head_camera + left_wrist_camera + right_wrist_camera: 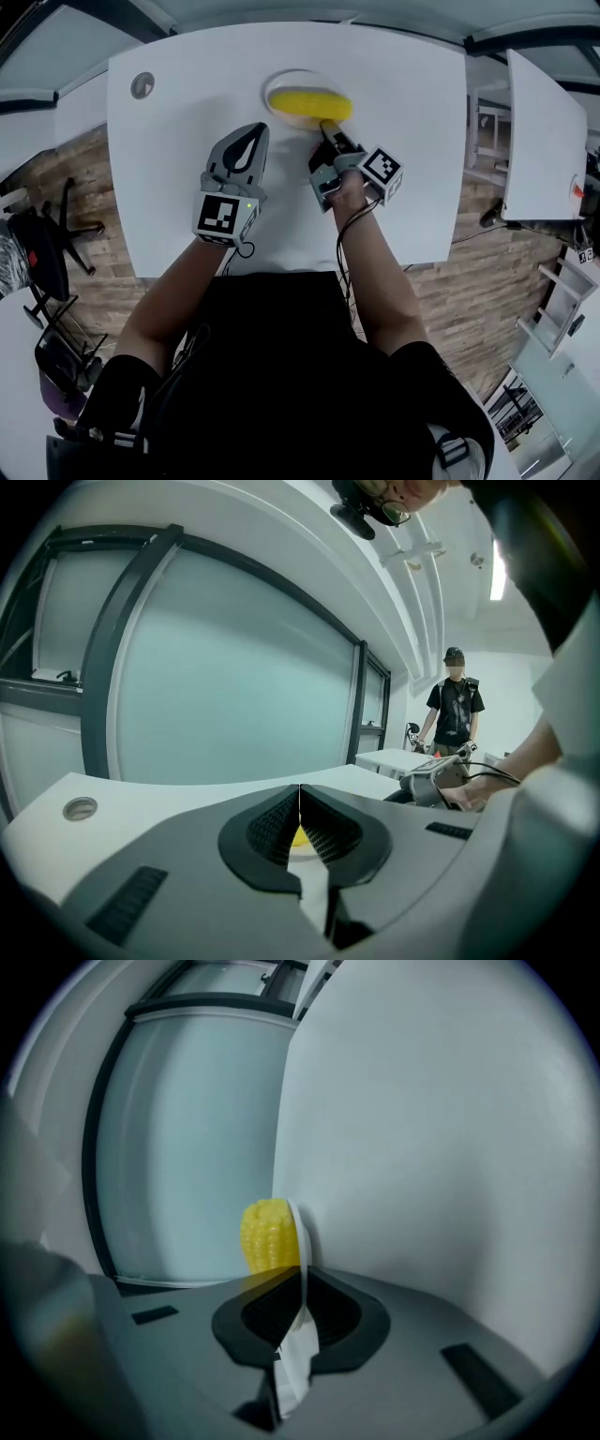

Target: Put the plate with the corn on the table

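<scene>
While our right gripper (327, 128) clamps near rim of shallow round white plate (284, 81), long yellow corn cob (309, 103) lies crosswise just ahead of jaws, at far side of white table (169, 178). Our left gripper (255, 131), jaws together, empty, sits beside plate, not touching.

The left gripper (300, 794) fills the foreground, its jaws closed tip to tip with nothing between them. Through the gap below shows a bit of yellow corn (298, 837). Beyond lies a white table (187, 794) with a round grommet (80, 808), backed by frosted glass (225, 677). At right a hand (478, 791) holds the right gripper (433, 782); farther off stands a person (455, 710).
</scene>
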A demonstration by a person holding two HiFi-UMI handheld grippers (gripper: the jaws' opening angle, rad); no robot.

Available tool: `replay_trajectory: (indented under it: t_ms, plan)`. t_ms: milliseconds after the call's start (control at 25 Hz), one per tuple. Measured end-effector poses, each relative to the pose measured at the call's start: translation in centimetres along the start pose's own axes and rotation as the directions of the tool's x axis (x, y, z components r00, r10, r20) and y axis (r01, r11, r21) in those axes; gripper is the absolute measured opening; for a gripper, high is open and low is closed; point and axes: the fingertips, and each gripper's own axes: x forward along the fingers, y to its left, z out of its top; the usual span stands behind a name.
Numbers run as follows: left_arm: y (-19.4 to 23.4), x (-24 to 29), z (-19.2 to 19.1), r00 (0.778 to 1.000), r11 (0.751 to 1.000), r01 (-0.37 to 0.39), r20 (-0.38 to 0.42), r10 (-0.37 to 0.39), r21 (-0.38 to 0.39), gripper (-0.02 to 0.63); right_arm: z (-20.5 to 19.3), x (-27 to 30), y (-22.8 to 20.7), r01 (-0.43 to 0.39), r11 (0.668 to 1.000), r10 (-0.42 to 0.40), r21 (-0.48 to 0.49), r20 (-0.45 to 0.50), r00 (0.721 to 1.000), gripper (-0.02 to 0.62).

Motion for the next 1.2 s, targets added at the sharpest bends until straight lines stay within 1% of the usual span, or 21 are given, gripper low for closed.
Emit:
replay_trajectory:
  t_ms: [200,280,400,520,640,720,760,800,840,920,1000,1040,1120,1160,1200]
  plan:
    - [-0.6,-0.2,-0.5,1.000,1.000,0.019,-0.019,-0.020,-0.020,0.006,0.1,-0.1,0.0,-0.008,1.000,0.008,0.002,0.008,1.000,0.030]
    - [-0.7,-0.3,-0.4,0.999,0.999,0.030,-0.021,-0.030,-0.022,0.006,0.2,-0.2,0.3,-0.017,1.000,0.017,0.006,0.021,1.000,0.062]
    - [-0.5,-0.6,0.1,1.000,0.999,0.030,-0.009,-0.030,-0.023,0.006,0.3,-0.4,0.6,-0.032,0.999,0.030,0.033,0.049,0.998,0.144]
    - [-0.5,-1.1,0.1,0.999,0.999,0.035,-0.006,-0.035,-0.019,0.006,0.0,-1.1,-0.2,0.010,0.998,-0.015,0.070,0.069,0.997,0.150]
    - [-0.5,-2.3,0.1,0.999,0.999,0.039,-0.003,-0.039,-0.020,0.006,-1.1,-2.3,-1.0,0.059,0.996,-0.065,0.071,0.085,0.994,0.160]
    - [-0.6,-2.9,0.1,0.999,0.999,0.043,-0.001,-0.043,-0.020,0.006,-1.3,-2.8,-1.2,0.054,0.995,-0.061,0.082,0.090,0.994,0.174]
    - [-0.7,-3.1,0.0,0.999,0.999,0.048,-0.002,-0.048,-0.018,0.006,-1.4,-3.0,-1.1,0.048,0.996,-0.055,0.078,0.087,0.995,0.210]
    - [-0.9,-3.3,-0.1,0.999,0.998,0.053,-0.005,-0.054,-0.016,0.006,-1.4,-3.0,-1.0,0.049,0.997,-0.054,0.058,0.079,0.995,0.243]
    - [-1.1,-3.4,-0.2,0.998,0.998,0.059,-0.007,-0.059,-0.016,0.006,-1.4,-3.1,-0.9,0.062,0.998,-0.063,0.022,0.069,0.996,0.260]
    - [-1.4,-3.6,-0.4,0.998,0.998,0.067,-0.010,-0.068,-0.017,0.006,-1.5,-3.3,-0.9,0.103,0.993,-0.101,-0.051,0.053,0.993,0.268]
    - [-1.7,-3.8,-0.5,0.997,0.997,0.077,-0.010,-0.077,-0.014,0.006,-1.9,-3.6,-1.3,0.154,0.982,-0.151,-0.112,0.040,0.988,0.268]
    - [-1.8,-4.0,-0.4,0.997,0.997,0.082,-0.009,-0.082,-0.011,0.006,-2.2,-3.9,-1.5,0.185,0.970,-0.182,-0.157,0.033,0.983,0.268]
    - [-2.1,-4.2,-0.3,0.996,0.996,0.093,-0.008,-0.093,-0.007,0.006,-2.9,-4.3,-1.6,0.240,0.930,-0.243,-0.277,0.024,0.970,0.268]
    - [-2.2,-4.3,-0.3,0.995,0.995,0.097,-0.007,-0.097,-0.006,0.006,-3.2,-4.4,-1.5,0.258,0.904,-0.266,-0.341,0.025,0.964,0.268]
    - [-2.2,-4.4,-0.2,0.995,0.995,0.102,-0.006,-0.102,-0.006,0.006,-3.4,-4.5,-1.4,0.274,0.870,-0.288,-0.409,0.030,0.957,0.268]
